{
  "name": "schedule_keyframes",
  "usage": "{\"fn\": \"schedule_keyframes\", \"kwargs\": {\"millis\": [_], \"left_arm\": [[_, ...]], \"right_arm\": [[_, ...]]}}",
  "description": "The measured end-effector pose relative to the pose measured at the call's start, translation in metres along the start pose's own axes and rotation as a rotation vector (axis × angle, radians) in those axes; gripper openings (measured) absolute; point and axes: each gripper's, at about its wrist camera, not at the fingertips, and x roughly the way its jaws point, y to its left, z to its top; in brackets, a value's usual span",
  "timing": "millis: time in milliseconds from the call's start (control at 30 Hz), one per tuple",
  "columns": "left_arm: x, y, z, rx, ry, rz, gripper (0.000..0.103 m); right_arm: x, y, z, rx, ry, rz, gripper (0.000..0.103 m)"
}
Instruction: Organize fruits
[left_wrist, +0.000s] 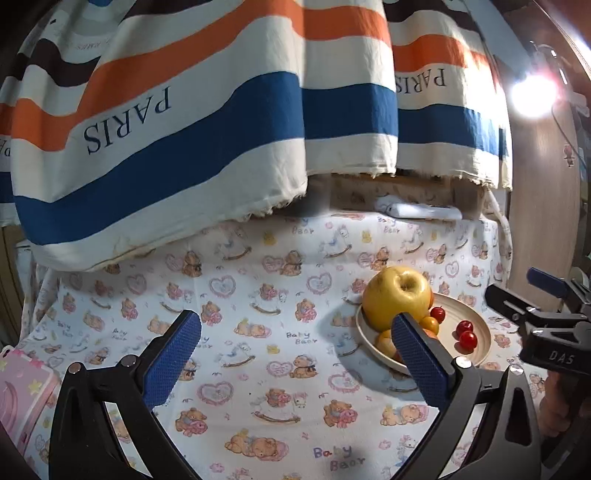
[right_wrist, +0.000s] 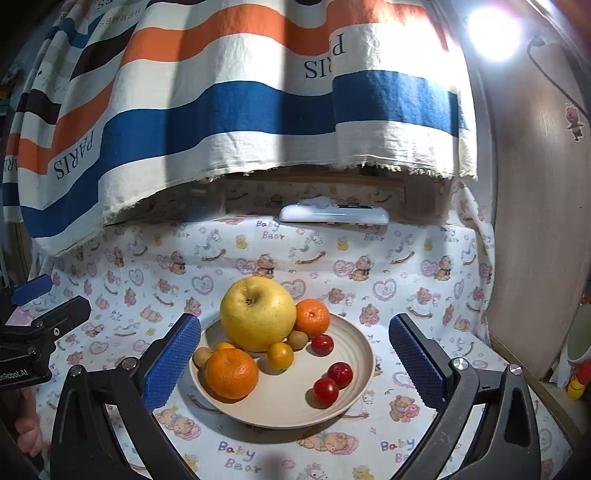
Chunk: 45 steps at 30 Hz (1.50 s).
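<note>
With both the right gripper (right_wrist: 293, 354) and left gripper (left_wrist: 295, 354) spread wide and empty, the yellow apple (right_wrist: 258, 314) just ahead of the right one looks heavy, smooth and firm, best pinched across its widest middle.

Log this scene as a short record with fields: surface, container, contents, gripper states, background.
surface: tablecloth printed with bears and hearts
container: beige plate, upright on the cloth
contents: yellow apple, two oranges, three red cherry tomatoes, a small yellow fruit; all on the plate
left gripper: open, empty, left of the plate
right gripper: open, empty, facing the plate
background: striped curtain, white remote-like device
</note>
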Motion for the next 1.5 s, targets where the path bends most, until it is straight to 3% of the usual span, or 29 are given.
{"fn": "schedule_keyframes", "kwargs": {"millis": [1500], "left_arm": [[0.0019,0.0006,0.0008,-0.005,-0.010,0.025,0.102]], "right_arm": [[-0.0003,0.0006,0.0012,0.006,-0.001,-0.027,0.102]]}}
